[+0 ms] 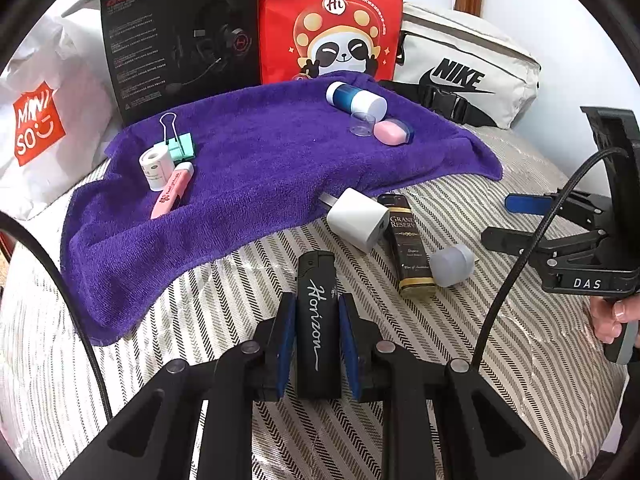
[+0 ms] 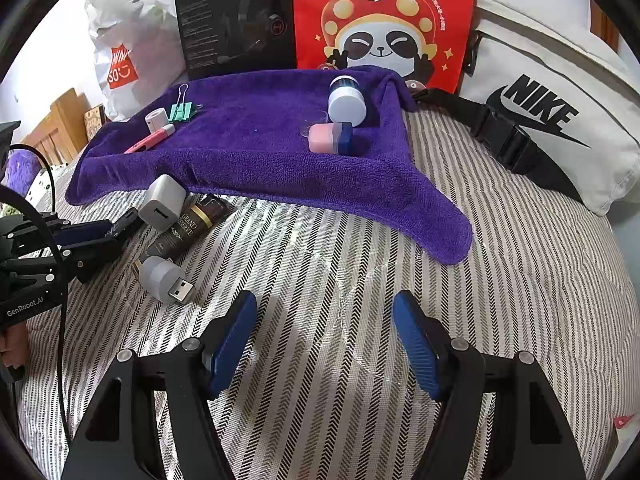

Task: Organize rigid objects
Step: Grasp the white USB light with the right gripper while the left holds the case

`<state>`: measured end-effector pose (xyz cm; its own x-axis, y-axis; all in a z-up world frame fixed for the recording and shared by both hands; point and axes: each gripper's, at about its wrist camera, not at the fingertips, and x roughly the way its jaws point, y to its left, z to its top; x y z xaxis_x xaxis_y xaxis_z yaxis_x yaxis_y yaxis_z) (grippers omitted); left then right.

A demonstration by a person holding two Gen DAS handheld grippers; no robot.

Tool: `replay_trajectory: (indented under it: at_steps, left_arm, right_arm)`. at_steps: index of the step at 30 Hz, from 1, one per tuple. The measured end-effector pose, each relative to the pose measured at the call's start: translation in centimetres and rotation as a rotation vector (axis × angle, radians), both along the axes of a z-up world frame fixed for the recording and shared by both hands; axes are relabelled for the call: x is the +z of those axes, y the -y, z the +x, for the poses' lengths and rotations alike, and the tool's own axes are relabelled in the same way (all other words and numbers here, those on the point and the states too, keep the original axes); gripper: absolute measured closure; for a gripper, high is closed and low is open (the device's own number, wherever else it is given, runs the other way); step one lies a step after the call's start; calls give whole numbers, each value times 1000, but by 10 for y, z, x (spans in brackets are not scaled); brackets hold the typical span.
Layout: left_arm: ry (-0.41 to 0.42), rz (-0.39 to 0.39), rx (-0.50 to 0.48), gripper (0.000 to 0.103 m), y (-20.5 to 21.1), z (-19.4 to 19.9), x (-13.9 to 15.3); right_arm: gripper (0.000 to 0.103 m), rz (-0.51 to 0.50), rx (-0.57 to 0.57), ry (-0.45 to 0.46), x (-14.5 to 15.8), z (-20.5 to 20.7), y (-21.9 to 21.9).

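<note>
My left gripper (image 1: 317, 301) is shut on a black lighter (image 1: 318, 320) marked "Horizon", its blue pads pressing both long sides just above the striped bedcover (image 1: 460, 360). Beyond it lie a white charger (image 1: 356, 220), a dark "Grand Reserve" miniature bottle (image 1: 408, 248) and a translucent USB night light (image 1: 454, 266). On the purple towel (image 1: 260, 168) rest a green binder clip (image 1: 182, 144), a tape roll (image 1: 156, 168), a pink highlighter (image 1: 172, 194), a blue-white bottle (image 1: 356, 98) and a pink case (image 1: 392, 132). My right gripper (image 2: 325, 304) stands open over bare bedcover with nothing between its fingers.
Behind the towel stand a black headset box (image 1: 180, 40) and a red panda bag (image 1: 332, 20). A white Nike bag (image 1: 464, 72) with a black strap lies at the back right, and a white Miniso bag (image 1: 40, 120) at the left. A hand (image 1: 608, 316) holds the right gripper's handle.
</note>
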<state>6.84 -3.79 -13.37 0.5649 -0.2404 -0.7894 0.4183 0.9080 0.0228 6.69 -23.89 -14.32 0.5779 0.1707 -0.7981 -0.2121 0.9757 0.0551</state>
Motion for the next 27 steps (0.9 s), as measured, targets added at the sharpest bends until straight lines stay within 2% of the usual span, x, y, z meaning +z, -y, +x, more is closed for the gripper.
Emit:
replay_trajectory:
  at_steps: [10,14,17,20,23,27]
  left_arm:
    - [-29,-16,-2,82,-2,3,-1]
    - [-25,32,44,82,-12,7,3]
    - [-47,10,84,82,-30,12,3]
    - [-55,4,111,82,-43,14,0]
    - [-59,-24,127,82,-51,15,0]
    - [-57,-30,129,82,-52,15,0]
  right_arm:
    - [32,-1,0,0,0,0,0]
    - [30,4,7,-1,0,1,2]
    - [31,-13,25,-8,0,-1,0]
    - [33,26,21,-39,5,-3,-2]
    - [33,86,74,-16,16,-12,-14]
    - [33,18,177,36,25,-19,-43]
